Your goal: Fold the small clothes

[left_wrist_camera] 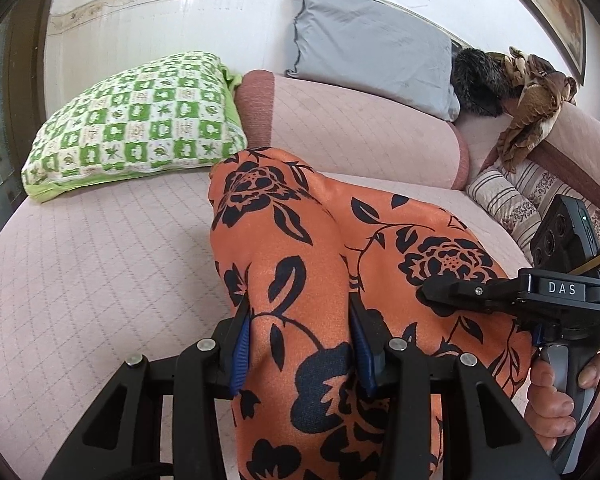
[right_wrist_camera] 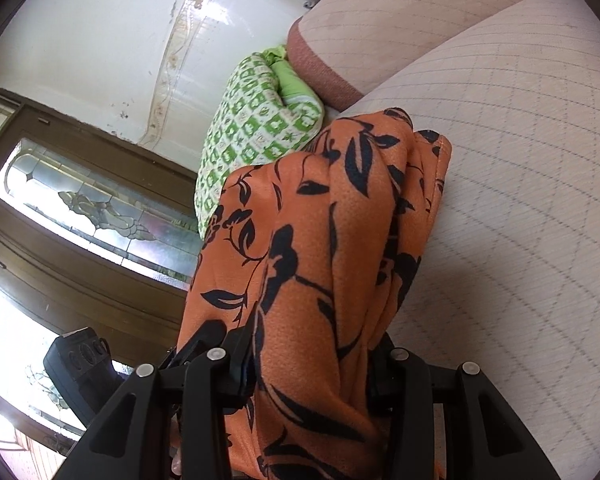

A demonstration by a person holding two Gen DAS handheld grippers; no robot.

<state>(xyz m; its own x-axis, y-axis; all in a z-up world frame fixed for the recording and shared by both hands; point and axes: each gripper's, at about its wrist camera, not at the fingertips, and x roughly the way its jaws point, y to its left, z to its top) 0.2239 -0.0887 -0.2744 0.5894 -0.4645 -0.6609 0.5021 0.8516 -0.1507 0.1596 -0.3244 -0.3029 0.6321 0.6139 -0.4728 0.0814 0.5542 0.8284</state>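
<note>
Two cushions lean at the back of the quilted pink sofa [left_wrist_camera: 80, 260], one green-checked pillow [left_wrist_camera: 140, 120] and one grey pillow [left_wrist_camera: 372, 44], with a brown crumpled cloth [left_wrist_camera: 528, 104] on the far armrest. One orange floral garment [left_wrist_camera: 320, 248] is raised off the seat, blocking much of both views. The left gripper [left_wrist_camera: 300, 316] and right gripper [right_wrist_camera: 308, 344] each clamp a bunched fold of it.
</note>
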